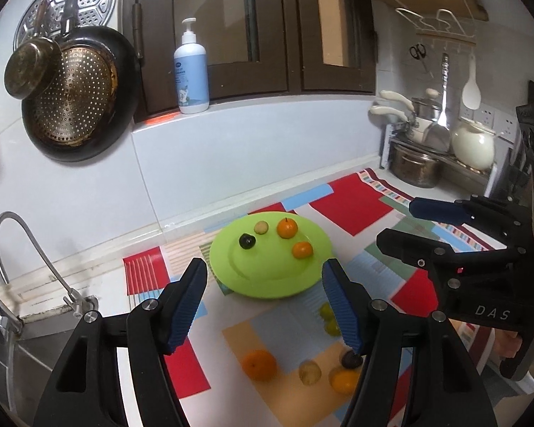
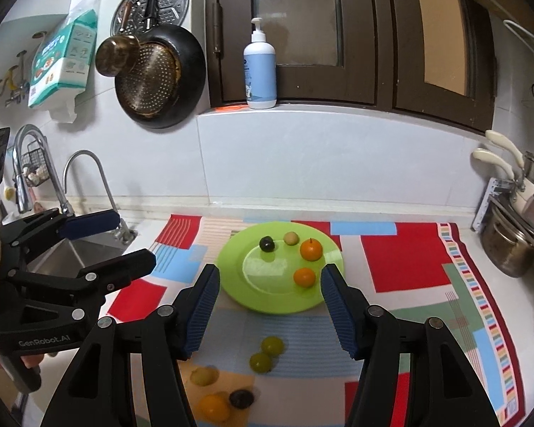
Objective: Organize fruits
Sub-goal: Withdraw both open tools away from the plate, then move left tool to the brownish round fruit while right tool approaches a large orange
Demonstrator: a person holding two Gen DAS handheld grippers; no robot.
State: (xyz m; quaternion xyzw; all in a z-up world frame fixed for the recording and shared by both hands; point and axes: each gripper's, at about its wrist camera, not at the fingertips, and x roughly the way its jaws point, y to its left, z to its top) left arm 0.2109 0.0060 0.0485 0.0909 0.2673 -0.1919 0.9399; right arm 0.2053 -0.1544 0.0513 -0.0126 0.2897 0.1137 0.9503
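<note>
A patchwork mat (image 2: 402, 259) covers the counter before you, and on it sits one lime-green plate (image 2: 238, 284) holding four fruits: two oranges (image 2: 310, 249), one dark plum (image 2: 267, 243) and one pale round fruit (image 2: 291, 238). Nearer you, loose on the mat, lie two green fruits (image 2: 271, 346), two oranges (image 1: 259, 364), one yellowish fruit (image 2: 203, 376) and one dark fruit (image 2: 241, 398). Your left gripper (image 1: 265, 302) and right gripper (image 2: 268, 306) both hover above the mat, spread wide and holding nothing.
</note>
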